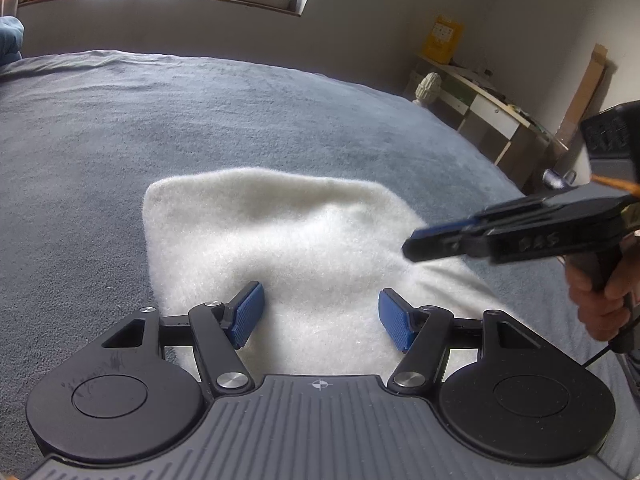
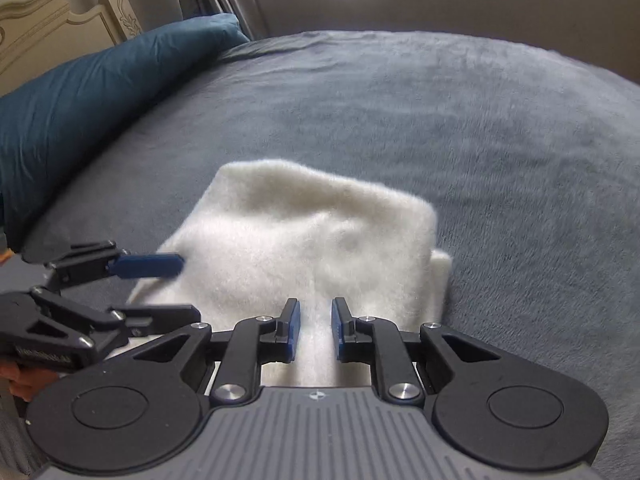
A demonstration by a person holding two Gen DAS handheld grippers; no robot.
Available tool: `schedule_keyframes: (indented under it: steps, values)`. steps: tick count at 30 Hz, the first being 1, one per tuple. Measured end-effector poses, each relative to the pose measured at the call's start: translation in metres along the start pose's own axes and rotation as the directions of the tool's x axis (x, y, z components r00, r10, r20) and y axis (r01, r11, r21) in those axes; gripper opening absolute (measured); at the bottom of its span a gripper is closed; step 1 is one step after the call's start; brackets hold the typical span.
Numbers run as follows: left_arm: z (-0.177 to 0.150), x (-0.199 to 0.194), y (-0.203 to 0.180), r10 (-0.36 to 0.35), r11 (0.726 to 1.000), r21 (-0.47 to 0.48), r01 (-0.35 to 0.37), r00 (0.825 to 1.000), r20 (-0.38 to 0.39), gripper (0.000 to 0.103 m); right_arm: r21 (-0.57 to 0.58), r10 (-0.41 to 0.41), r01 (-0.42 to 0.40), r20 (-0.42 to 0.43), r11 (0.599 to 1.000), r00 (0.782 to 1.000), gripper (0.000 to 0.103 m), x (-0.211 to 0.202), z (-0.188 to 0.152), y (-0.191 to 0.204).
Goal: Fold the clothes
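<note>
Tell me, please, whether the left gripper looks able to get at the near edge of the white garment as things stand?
Probably yes: the left gripper hangs open right over the white garment, nothing lies between them, and the right gripper keeps off to one side.

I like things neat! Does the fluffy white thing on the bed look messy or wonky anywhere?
Mostly neat. The white fluffy garment lies folded on the grey blanket. One small oddity: at its right edge an under layer sticks out past the top layer, so the fold isn't quite lined up. Nothing is spilled or damaged.

We hold our left gripper (image 1: 321,316) with fingers spread wide; our right gripper (image 2: 315,330) nearly closed, both angled downward.
</note>
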State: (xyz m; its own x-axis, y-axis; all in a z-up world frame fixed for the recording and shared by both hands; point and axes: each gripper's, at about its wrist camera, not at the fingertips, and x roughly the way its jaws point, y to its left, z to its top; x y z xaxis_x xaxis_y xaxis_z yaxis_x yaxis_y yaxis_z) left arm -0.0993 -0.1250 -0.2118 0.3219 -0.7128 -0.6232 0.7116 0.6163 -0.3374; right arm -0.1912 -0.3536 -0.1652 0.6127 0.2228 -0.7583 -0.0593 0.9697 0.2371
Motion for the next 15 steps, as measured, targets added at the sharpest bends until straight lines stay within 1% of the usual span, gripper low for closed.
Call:
schedule_keyframes:
  steps: [2, 3, 5, 6, 7, 8, 10, 12, 15]
  values:
    - [0.0, 0.0, 0.0, -0.003, 1.0, -0.002, 0.003, 1.0, 0.001, 0.064, -0.013, 0.05, -0.05, 0.037, 0.999, 0.998, 0.018, -0.012, 0.001, 0.005]
    - [0.0, 0.0, 0.001, -0.007, 1.0, -0.001, 0.007, 1.0, 0.0, 0.064, -0.024, 0.064, -0.063, 0.033, 0.998, 0.997, 0.018, -0.013, 0.0, 0.007]
    - [0.001, 0.001, 0.002, -0.015, 1.0, 0.0, 0.015, 1.0, -0.001, 0.064, -0.067, 0.011, -0.015, -0.061, 0.998, 0.998, 0.018, 0.006, -0.011, 0.008]
    - [0.001, 0.0, 0.002, -0.017, 1.0, -0.001, 0.017, 1.0, 0.001, 0.064, -0.09, -0.002, -0.004, -0.06, 0.996, 0.998, 0.018, 0.011, -0.018, 0.007]
    - [0.0, 0.0, 0.003, -0.021, 1.0, -0.002, 0.021, 1.0, 0.003, 0.064, -0.111, -0.002, -0.001, -0.032, 0.994, 0.999, 0.018, 0.013, -0.026, 0.006]
    - [0.0, -0.002, 0.005, -0.032, 0.999, -0.012, 0.032, 0.999, 0.009, 0.064, -0.104, 0.002, -0.004, -0.02, 0.995, 1.0, 0.018, 0.013, -0.029, 0.004]
    - [0.001, -0.007, 0.009, -0.055, 0.998, -0.033, 0.055, 0.998, 0.022, 0.064, -0.061, 0.014, -0.016, -0.03, 0.998, 0.999, 0.018, 0.012, -0.025, 0.0]
    - [0.002, -0.017, 0.01, -0.075, 0.996, -0.051, 0.078, 0.996, 0.05, 0.062, -0.061, 0.017, -0.019, -0.036, 0.998, 0.999, 0.018, 0.012, -0.025, -0.001]
    - [0.001, -0.036, -0.001, -0.115, 0.993, 0.02, 0.114, 0.989, 0.088, 0.06, -0.061, 0.013, -0.015, -0.032, 0.998, 0.999, 0.018, 0.012, -0.026, 0.0]
